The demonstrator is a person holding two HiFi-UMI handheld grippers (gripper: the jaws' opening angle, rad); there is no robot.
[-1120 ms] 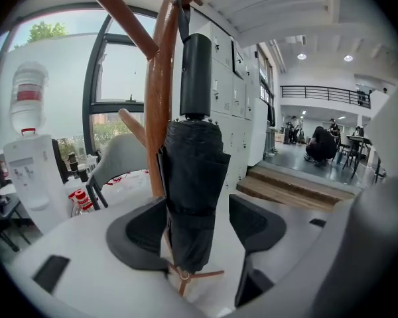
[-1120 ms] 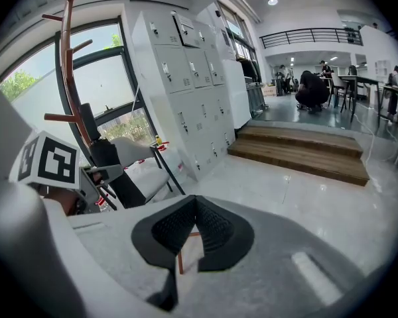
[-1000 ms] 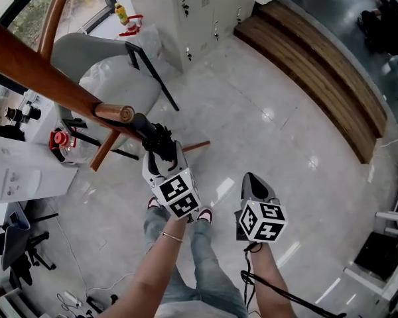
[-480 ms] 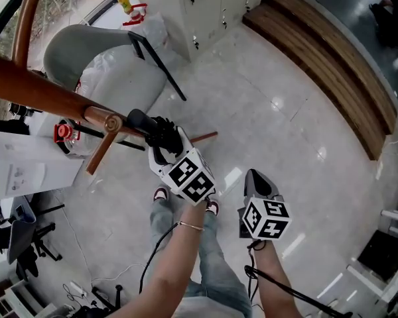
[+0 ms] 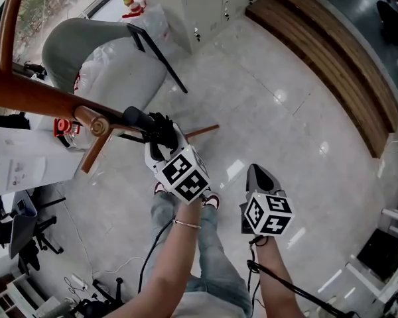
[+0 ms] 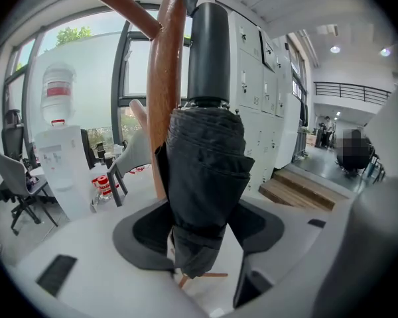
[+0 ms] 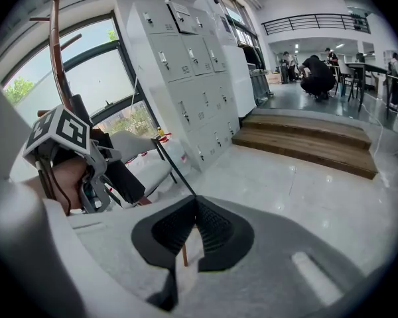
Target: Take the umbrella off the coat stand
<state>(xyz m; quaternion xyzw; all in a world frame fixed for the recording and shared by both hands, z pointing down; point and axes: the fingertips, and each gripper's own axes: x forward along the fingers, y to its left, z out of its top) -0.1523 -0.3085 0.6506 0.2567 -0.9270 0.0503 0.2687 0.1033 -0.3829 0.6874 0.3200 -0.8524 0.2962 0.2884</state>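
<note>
The folded black umbrella hangs against the wooden coat stand at the centre of the left gripper view. It looks light, and its soft fabric would give, so the stiff tube above seems the surer hold. The left gripper has just been closing its jaws, and the pads flank the bundle without visibly squeezing it. The right gripper has its jaws together, empty. Beyond are a glossy pale floor and grey lockers.
</note>
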